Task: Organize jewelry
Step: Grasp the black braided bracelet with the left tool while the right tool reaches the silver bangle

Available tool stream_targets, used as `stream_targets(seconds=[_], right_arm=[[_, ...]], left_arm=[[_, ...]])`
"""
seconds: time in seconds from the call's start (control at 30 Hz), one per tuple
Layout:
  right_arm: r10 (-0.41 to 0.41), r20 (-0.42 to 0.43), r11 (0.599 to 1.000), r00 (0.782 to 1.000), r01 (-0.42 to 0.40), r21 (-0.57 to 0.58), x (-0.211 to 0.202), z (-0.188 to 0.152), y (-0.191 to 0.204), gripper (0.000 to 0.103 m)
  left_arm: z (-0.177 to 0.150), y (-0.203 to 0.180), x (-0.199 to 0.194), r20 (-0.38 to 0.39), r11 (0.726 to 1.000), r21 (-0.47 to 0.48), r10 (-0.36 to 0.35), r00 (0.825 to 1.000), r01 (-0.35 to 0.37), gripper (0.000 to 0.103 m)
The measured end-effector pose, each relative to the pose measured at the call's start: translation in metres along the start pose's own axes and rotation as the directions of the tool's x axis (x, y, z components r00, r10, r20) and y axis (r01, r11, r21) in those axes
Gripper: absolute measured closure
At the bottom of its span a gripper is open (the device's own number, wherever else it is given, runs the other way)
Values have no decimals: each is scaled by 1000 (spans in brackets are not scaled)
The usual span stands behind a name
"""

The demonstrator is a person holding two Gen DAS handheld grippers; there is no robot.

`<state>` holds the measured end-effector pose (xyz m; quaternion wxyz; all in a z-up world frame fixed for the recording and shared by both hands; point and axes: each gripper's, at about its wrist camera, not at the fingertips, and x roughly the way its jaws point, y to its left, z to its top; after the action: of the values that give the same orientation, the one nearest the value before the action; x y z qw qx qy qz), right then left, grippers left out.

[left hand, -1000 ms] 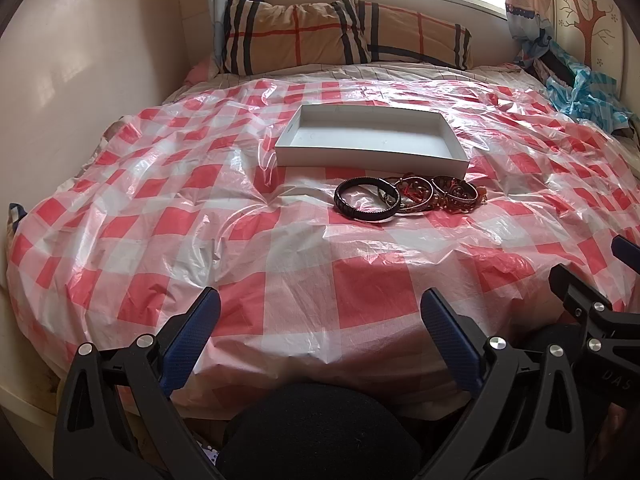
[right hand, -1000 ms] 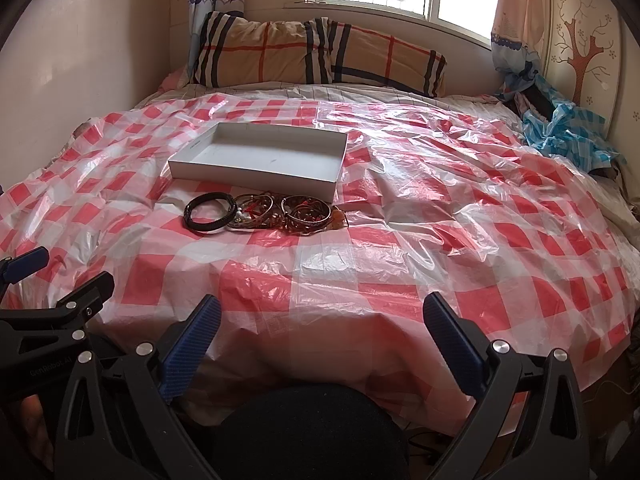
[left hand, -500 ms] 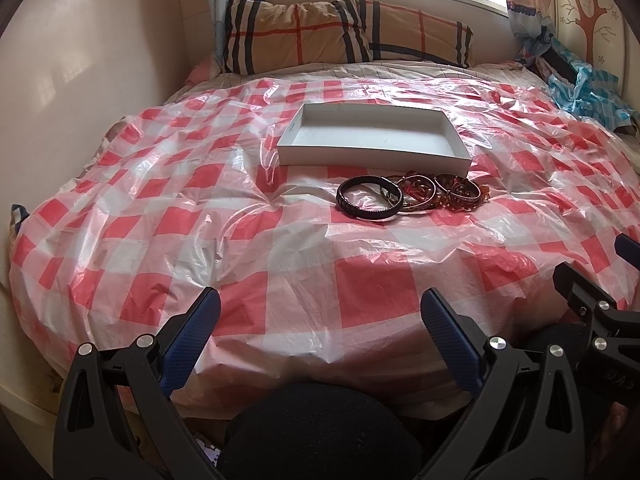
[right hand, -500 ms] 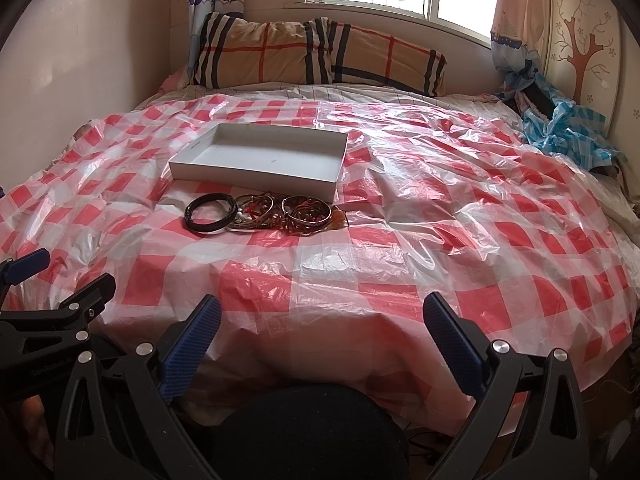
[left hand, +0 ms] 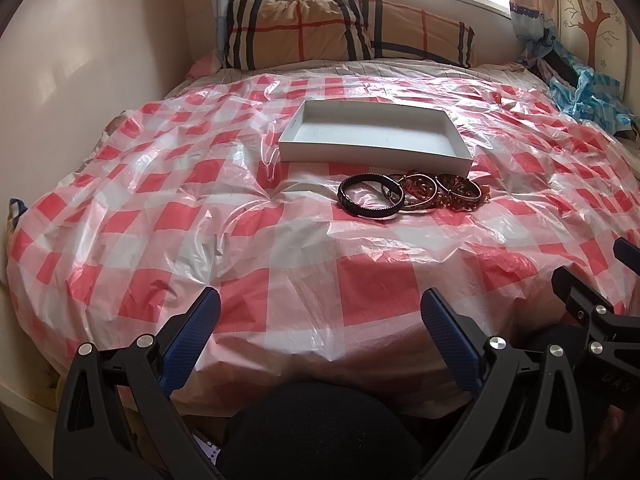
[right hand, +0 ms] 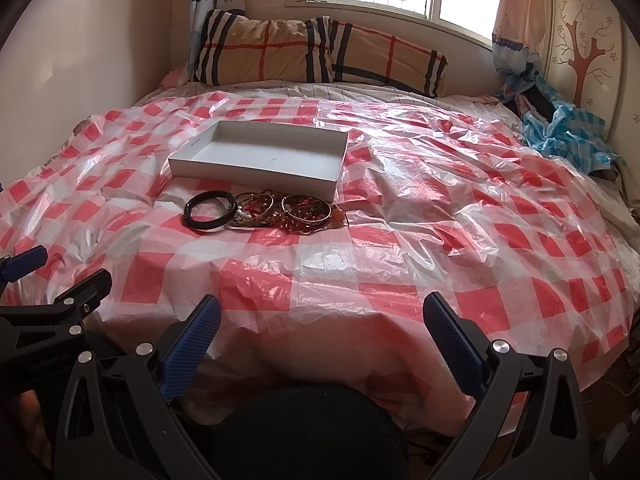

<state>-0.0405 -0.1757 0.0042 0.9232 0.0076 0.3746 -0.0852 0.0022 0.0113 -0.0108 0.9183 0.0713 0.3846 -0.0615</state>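
A shallow white box (left hand: pixel 372 152) (right hand: pixel 256 168) lies on the bed with nothing in it. Just in front of it lies a black bracelet (left hand: pixel 370 200) (right hand: pixel 210 210), with several metal and amber bangles (left hand: pixel 440 194) (right hand: pixel 288 212) bunched to its right. My left gripper (left hand: pixel 320 312) is open and empty, low over the bed's near edge, well short of the jewelry. My right gripper (right hand: pixel 320 316) is open and empty, also at the near edge, with the jewelry ahead to its left.
A crinkled red-and-white checked plastic sheet (left hand: pixel 200 220) (right hand: pixel 480 220) covers the bed. Plaid pillows (left hand: pixel 344 32) (right hand: pixel 320 52) lie at the head under a window. Blue cloth (left hand: pixel 580 96) (right hand: pixel 568 136) is piled at the far right. A wall runs along the left side.
Both grippers have stayed nearly still, open; the left wrist view has drifted very slightly. The jewelry and box have not moved.
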Motion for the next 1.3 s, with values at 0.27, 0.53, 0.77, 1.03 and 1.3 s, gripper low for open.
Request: stream_targets(seconds=[0.27,0.53,0.77,1.03,1.3], right_arm=[[41,-8,999,999,-41,-18,20,41,-19,6],[59,-78,998,995,-60,-18,64,63,-18,6],[113,-111,994,987,-113,-1,99,81,-26,6],[166,-188,986,968,-167,12,142,89,-36,39],[165,-238,985,957,-172,-7,177,94,-34,52]], left_arm=[[26,6,15,-19,999,36,19,1000,-18,6],[57,10,48,-59,999,45,24,998,-21,6],[85,24,81,-49,996,53,-66,997,68,6],[114,-4,132,-112,965,150,-199,974,215,24],[121,-32,180,-189,951,226,-168,968,209,51]])
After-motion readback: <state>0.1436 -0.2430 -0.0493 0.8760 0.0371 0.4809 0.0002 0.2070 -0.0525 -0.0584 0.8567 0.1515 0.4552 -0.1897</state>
